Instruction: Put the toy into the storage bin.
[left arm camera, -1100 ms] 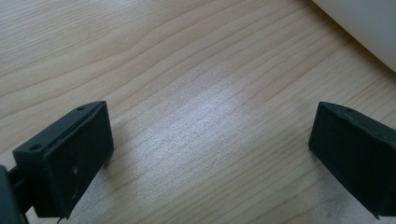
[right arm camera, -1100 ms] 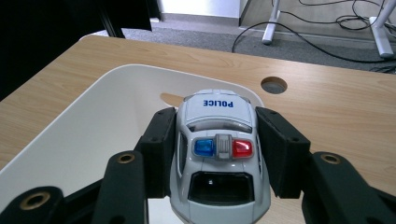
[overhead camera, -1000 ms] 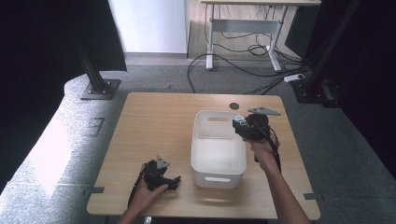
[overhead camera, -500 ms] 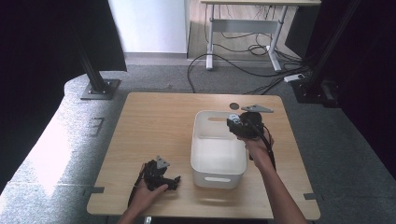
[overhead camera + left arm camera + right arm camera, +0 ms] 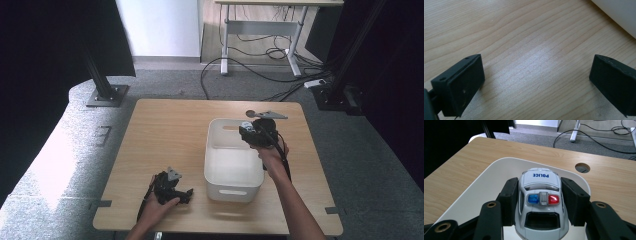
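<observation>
Two bare forearms enter the high view from 6 o'clock, with no sleeves in sight. Each hand carries a black gripper. The right gripper has a grey three-cornered plate on top, at its 12 o'clock, and a black cable that runs back along the forearm toward 5 o'clock. The left gripper bears a small grey plate too, at its 12 o'clock, with a thin black cable looping off toward 7 o'clock. In the left gripper view the jaws are matte black blocks with flat faces, small screw holes on their upper edges and pale specks on the pad at 8 o'clock. In the right gripper view the jaws hang on black arms with brass-ringed holes at 7 and 4 o'clock.
</observation>
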